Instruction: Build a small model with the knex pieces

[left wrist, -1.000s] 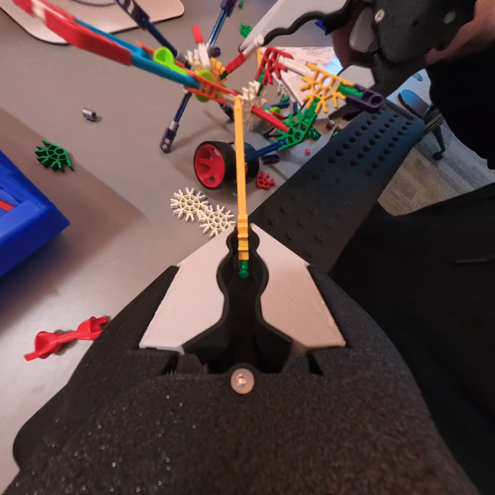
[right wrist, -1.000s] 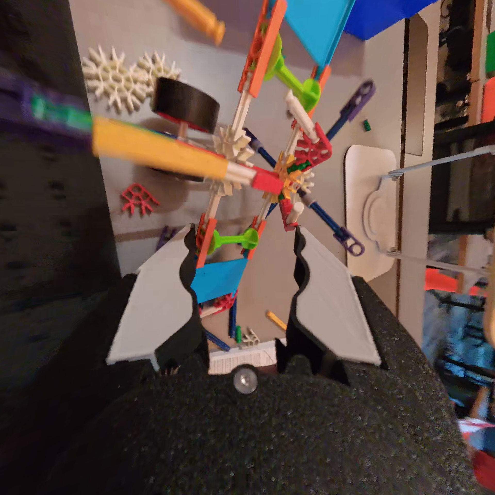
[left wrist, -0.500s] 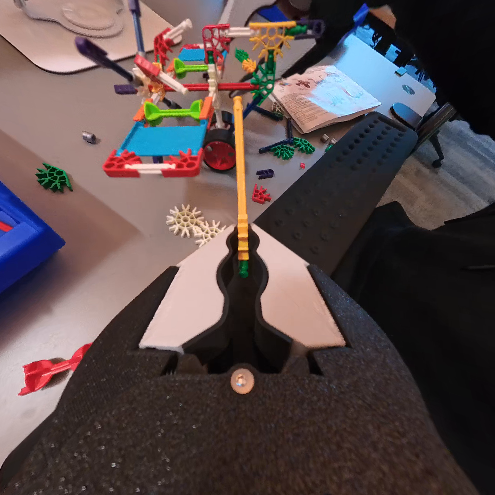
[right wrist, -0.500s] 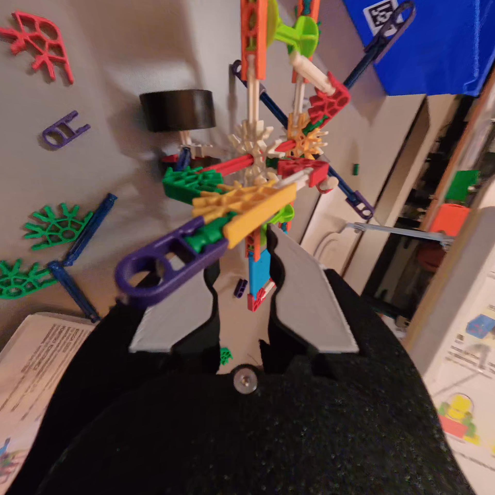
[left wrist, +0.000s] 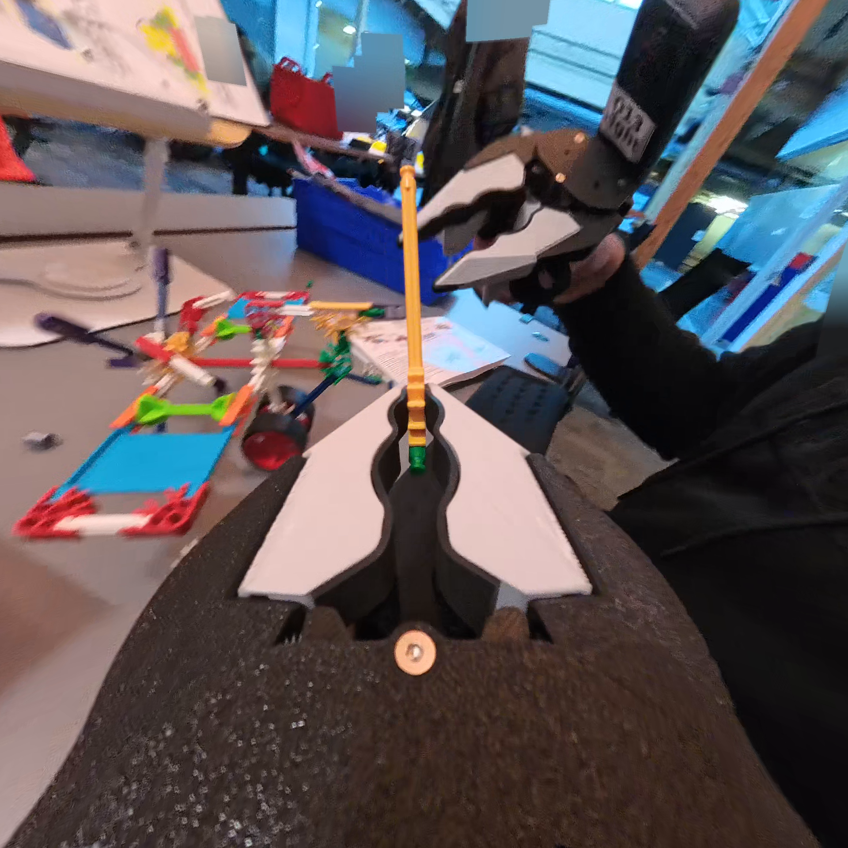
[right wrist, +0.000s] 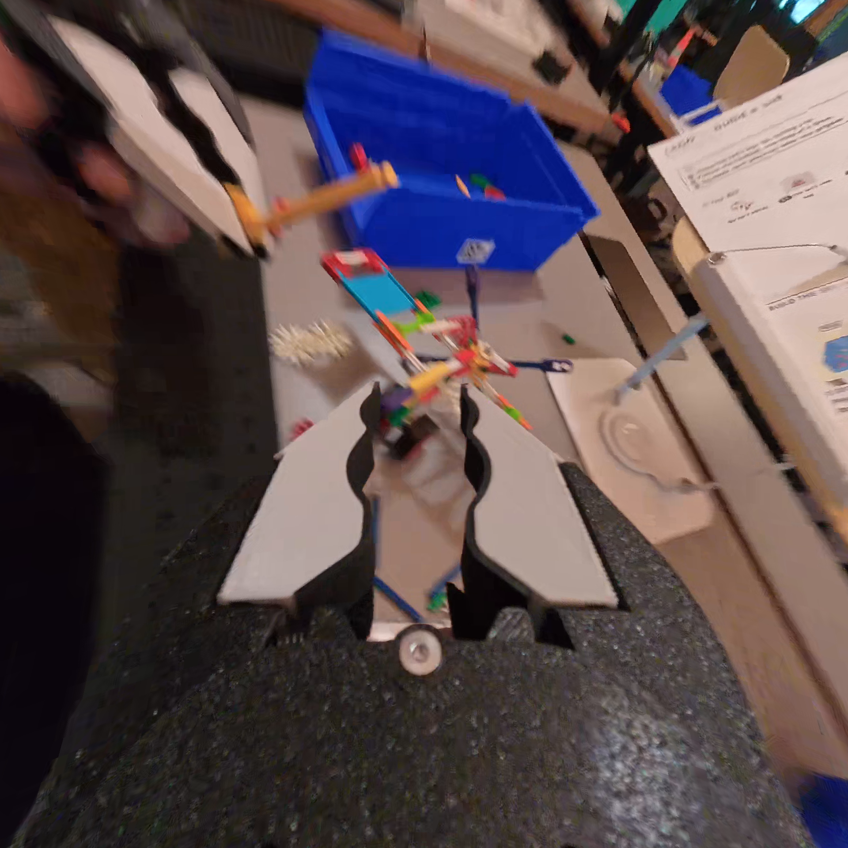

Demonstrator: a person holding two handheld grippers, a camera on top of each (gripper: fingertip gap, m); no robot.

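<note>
My left gripper [left wrist: 415, 390] is shut on the end of a long yellow rod [left wrist: 411, 293] with a green tip; the rod points up and away. It also shows in the right wrist view [right wrist: 321, 195], held by the left gripper [right wrist: 238, 229] at the upper left. My right gripper [right wrist: 420, 394] is open and empty, raised above a colourful rod-and-connector model [right wrist: 404, 321]. In the left wrist view the model [left wrist: 183, 367], with its blue panel and a black wheel, lies on the grey table [left wrist: 92, 596], and the right gripper [left wrist: 431, 259] hovers open just right of the rod.
A blue bin [right wrist: 436, 160] stands at the back of the table. Two white snowflake connectors [right wrist: 312, 342] lie left of the model. A booklet [left wrist: 459, 353] lies by the table edge, a black chair [left wrist: 518, 404] beyond it. A white stand base [right wrist: 642, 440] is at the right.
The right gripper has opened and let go of the model, which now lies on the table, and has lifted away. The left gripper has tilted upward, still holding the yellow rod.
</note>
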